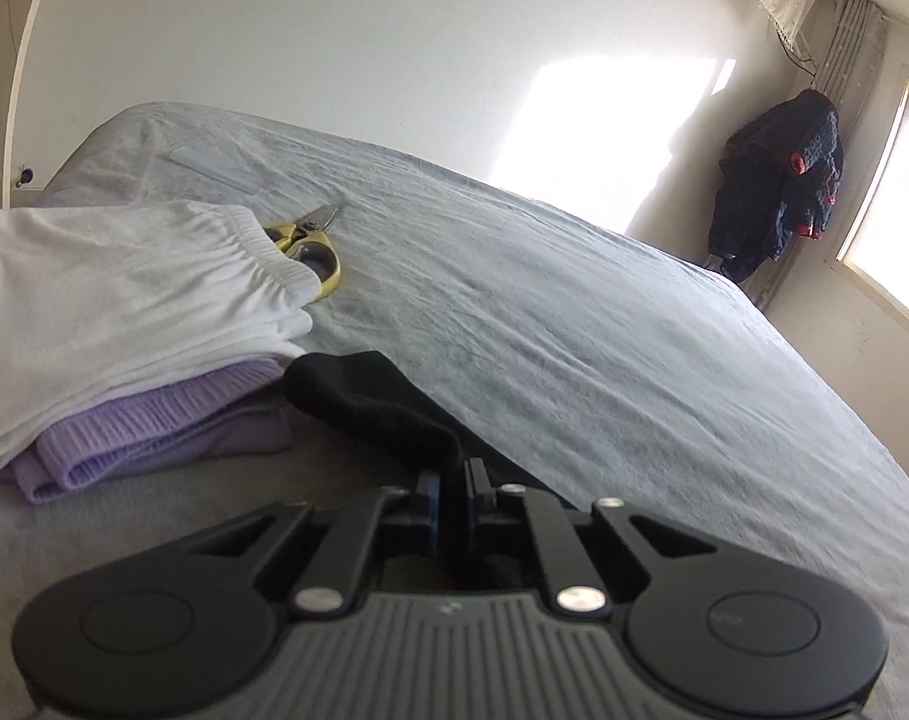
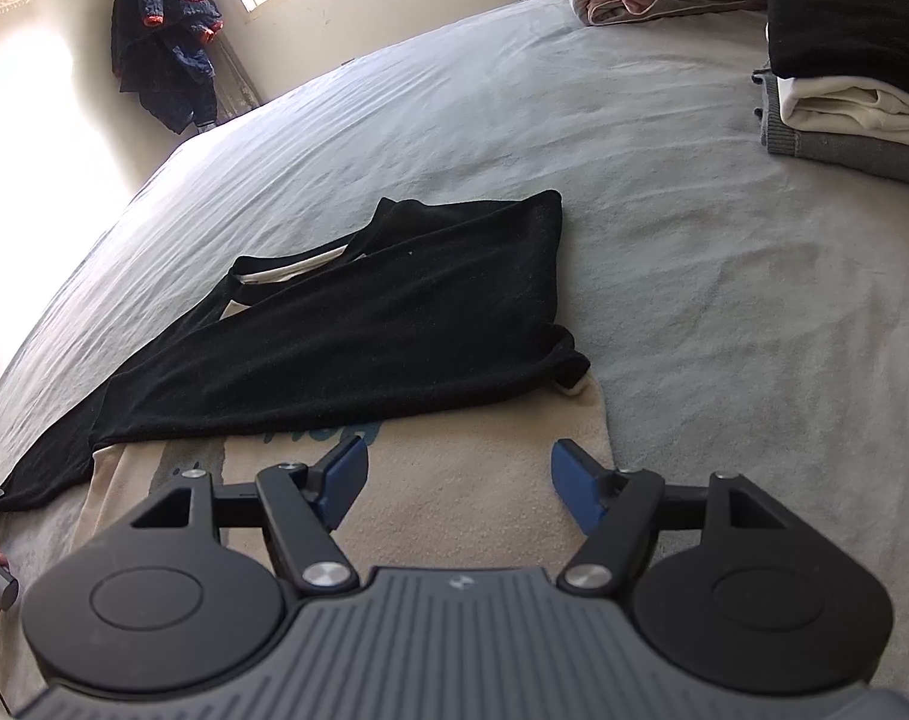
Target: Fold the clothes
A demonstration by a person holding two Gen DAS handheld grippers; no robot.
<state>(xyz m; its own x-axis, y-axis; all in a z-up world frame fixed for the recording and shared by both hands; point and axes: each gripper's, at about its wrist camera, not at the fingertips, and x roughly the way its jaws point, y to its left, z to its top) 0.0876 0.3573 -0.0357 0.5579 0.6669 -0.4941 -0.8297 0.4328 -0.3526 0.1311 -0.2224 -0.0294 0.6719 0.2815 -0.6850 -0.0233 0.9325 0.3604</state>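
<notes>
The left gripper (image 1: pixel 454 480) is clenched on the black sleeve end (image 1: pixel 370 402) of the black-and-cream long-sleeved shirt (image 2: pixel 358 324), which lies spread flat on the grey-blue bed sheet (image 2: pixel 724 276). The right gripper (image 2: pixel 459 480) hovers released, fingers wide apart, over the shirt's cream hem area. A folded stack, white garment (image 1: pixel 124 300) over lilac knit (image 1: pixel 154 426), lies just beside the sleeve, partly covering yellow-handled scissors (image 1: pixel 319 252).
</notes>
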